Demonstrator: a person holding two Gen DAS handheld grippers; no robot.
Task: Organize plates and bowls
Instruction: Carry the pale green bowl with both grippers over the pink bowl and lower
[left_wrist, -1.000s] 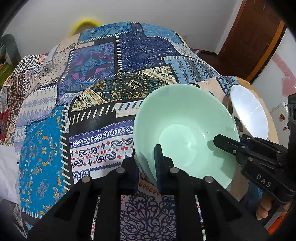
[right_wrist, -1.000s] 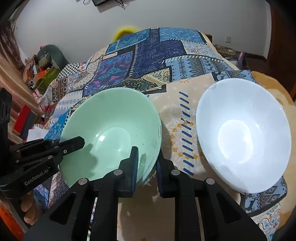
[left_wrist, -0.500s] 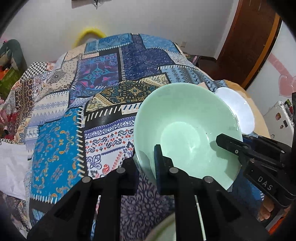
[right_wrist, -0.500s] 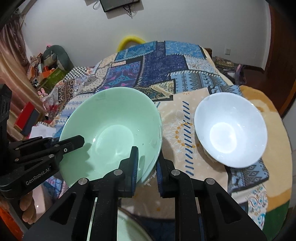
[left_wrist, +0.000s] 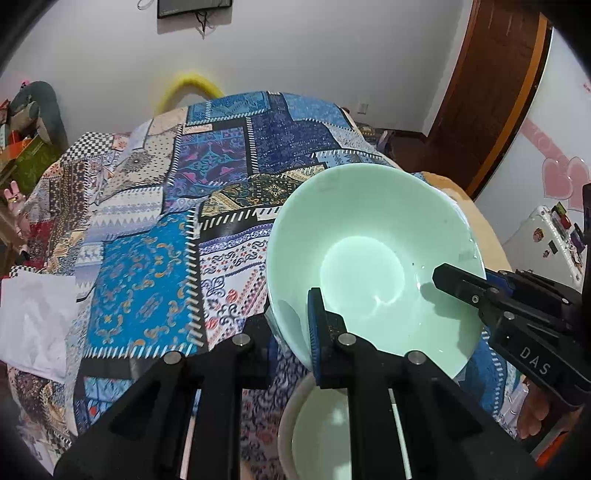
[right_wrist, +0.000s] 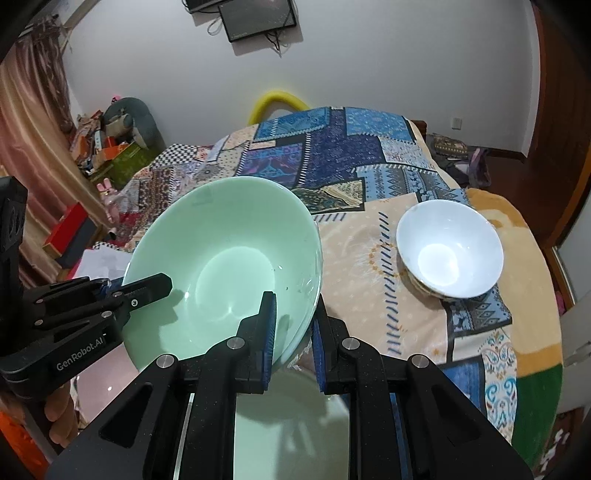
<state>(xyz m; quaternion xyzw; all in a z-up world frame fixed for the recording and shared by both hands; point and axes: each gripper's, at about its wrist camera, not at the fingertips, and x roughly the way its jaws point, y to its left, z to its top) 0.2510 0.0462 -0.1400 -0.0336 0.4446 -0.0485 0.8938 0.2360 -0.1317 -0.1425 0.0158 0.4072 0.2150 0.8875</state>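
A mint green bowl (left_wrist: 373, 258) hangs in the air above the bed, held by both grippers. My left gripper (left_wrist: 291, 317) is shut on its near-left rim. My right gripper (right_wrist: 293, 321) is shut on its right rim; the bowl also shows in the right wrist view (right_wrist: 229, 266). Below it a second pale green bowl (left_wrist: 321, 432) sits near the bed's front edge, also in the right wrist view (right_wrist: 291, 424). A white bowl (right_wrist: 448, 247) stands on the bedspread to the right, stacked on another dish.
The patchwork bedspread (left_wrist: 155, 258) covers the bed. A white cloth (left_wrist: 33, 317) lies at the left edge. Clutter and boxes (right_wrist: 110, 155) stand along the left wall. A wooden door (left_wrist: 491, 85) is at the right.
Both grippers have lifted the green bowl up and back toward me. The white bowl now looks smaller and farther away. The second green bowl has come into view beneath.
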